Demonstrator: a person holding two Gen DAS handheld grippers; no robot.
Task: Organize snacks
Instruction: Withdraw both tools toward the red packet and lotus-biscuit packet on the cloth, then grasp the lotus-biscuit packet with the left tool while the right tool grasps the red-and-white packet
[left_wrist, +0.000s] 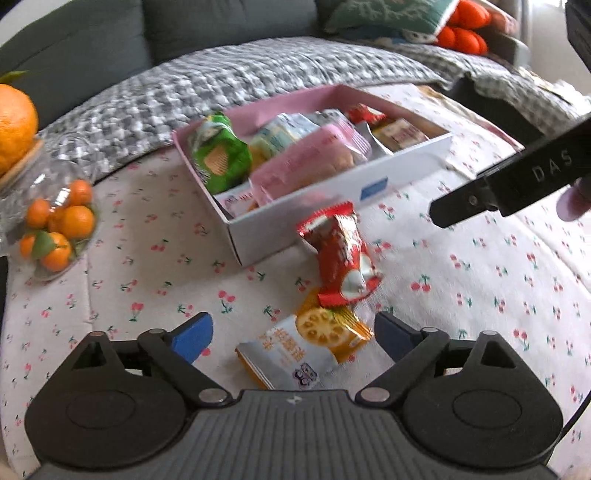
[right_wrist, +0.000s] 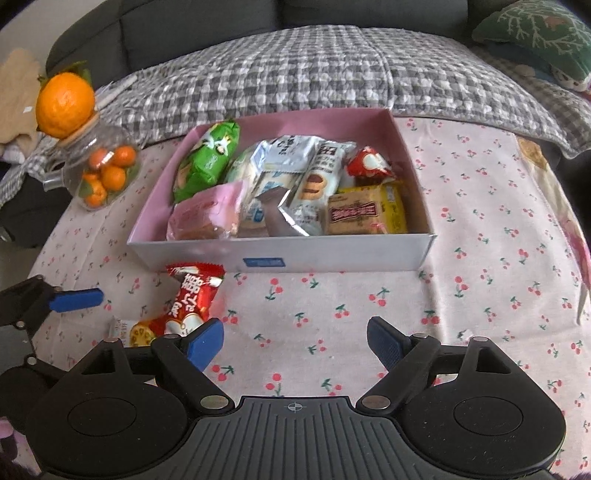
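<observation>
The left tongs (left_wrist: 293, 332) are spread wide and hold nothing; their blue pads hang on either side of an orange-and-white snack packet (left_wrist: 303, 349) lying flat on the surface (left_wrist: 147, 280), without touching it. A red snack packet (left_wrist: 341, 256) lies just beyond, its lower end overlapping the orange-and-white packet and its upper end near the front wall of the box (left_wrist: 332, 199).

The right tongs (right_wrist: 295, 338) are also released, wide apart and empty, hovering over bare cherry-print cloth in front of the box (right_wrist: 332, 254). Their left pad sits just beside the lower end of the red packet (right_wrist: 192, 299), though whether it touches is unclear. The left tongs appear at the left edge of this view, one blue finger (right_wrist: 75, 298) showing.

The box has white outer walls and a pink inside, and rests on the surface. It holds a green packet (right_wrist: 205, 162), a pink packet (right_wrist: 207, 214), several pale blue and silver packets (right_wrist: 280, 184), a small red packet (right_wrist: 369, 164) and a yellow packet (right_wrist: 365, 214).

To the left stands a clear jar of small oranges (right_wrist: 103, 173), with a large orange (right_wrist: 64, 103) on its lid. Behind the surface lies a grey checked blanket (right_wrist: 295, 66) on a dark sofa.
</observation>
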